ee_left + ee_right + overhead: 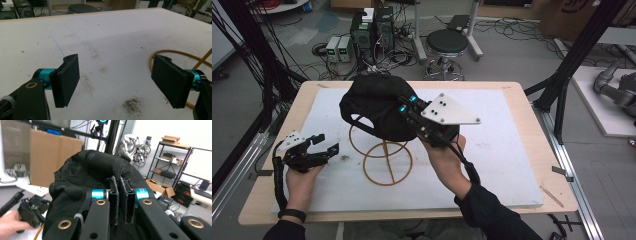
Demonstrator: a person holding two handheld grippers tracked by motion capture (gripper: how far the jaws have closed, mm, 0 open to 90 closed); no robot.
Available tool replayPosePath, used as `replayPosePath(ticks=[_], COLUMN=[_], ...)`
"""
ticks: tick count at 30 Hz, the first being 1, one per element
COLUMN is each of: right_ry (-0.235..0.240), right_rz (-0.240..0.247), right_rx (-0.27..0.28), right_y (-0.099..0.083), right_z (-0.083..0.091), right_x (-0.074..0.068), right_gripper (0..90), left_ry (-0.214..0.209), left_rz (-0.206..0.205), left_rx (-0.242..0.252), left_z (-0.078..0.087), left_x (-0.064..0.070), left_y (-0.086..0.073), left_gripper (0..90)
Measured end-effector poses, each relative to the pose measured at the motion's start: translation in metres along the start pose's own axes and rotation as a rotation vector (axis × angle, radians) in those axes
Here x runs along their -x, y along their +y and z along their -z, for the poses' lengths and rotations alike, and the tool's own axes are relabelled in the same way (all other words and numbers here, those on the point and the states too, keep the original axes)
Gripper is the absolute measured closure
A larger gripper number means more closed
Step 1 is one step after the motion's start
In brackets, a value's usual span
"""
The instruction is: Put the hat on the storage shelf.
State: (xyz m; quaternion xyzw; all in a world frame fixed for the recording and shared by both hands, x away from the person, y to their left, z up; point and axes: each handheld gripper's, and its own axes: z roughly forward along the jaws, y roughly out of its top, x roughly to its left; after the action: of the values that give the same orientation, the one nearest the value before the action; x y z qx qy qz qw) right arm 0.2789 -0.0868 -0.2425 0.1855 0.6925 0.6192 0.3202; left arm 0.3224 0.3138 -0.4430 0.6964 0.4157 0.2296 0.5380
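A black mesh cap [374, 105] hangs above the white mat, over a tan wire stand [387, 161] of rings and a stem. My right gripper [408, 107] is shut on the cap's fabric; in the right gripper view the jaws pinch a fold of the cap [100, 167] between them, at the right gripper [120, 195]. My left gripper [326, 143] rests low at the mat's left side, open, with nothing between its pads [67, 80]. In the left gripper view the stand's base ring [170, 53] curves just beyond the right pad.
The white foam mat [507, 150] covers most of the wooden table [532, 130]. A black stool [447, 45] and computer boxes [372, 32] stand on the floor beyond the far edge. Black frame posts [572, 60] rise at the right.
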Motion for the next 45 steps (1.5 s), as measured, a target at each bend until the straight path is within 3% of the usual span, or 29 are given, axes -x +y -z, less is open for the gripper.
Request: replayPosePath(ticks=[13, 17, 24, 30, 37, 44, 45], right_ry=[0.034, 0.054, 0.055, 0.041, -0.015, -0.068, -0.085], right_rz=[-0.014, -0.041, -0.039, -0.038, -0.075, -0.095, -0.105], right_rx=[-0.063, -0.084, -0.075, -0.065, -0.07, -0.113, -0.13], right_y=[-0.019, -0.024, -0.025, -0.025, -0.036, -0.059, -0.07], right_z=[-0.005, -0.008, -0.002, 0.006, 0.024, 0.043, 0.05], right_x=[-0.006, -0.005, -0.001, 0.004, 0.029, 0.053, 0.062], right_gripper=[85.7, 80.8, 65.2, 59.9, 44.7, 36.3, 33.7], left_ry=[0.0, 0.0, -0.001, 0.0, -0.004, -0.005, -0.002], left_rz=[-0.002, 0.0, 0.002, 0.004, -0.002, -0.005, -0.004], left_rx=[-0.005, -0.006, -0.006, -0.001, 0.005, 0.017, 0.019], left_z=[-0.001, -0.001, -0.001, 0.0, 0.001, 0.003, 0.003], left_x=[0.0, 0.0, 0.0, 0.0, 0.0, -0.001, 0.0], left_y=[0.0, -0.001, -0.001, -0.001, 0.0, 0.002, 0.002], left_gripper=[22.8, 22.8, 22.8, 22.8, 22.7, 22.6, 22.6])
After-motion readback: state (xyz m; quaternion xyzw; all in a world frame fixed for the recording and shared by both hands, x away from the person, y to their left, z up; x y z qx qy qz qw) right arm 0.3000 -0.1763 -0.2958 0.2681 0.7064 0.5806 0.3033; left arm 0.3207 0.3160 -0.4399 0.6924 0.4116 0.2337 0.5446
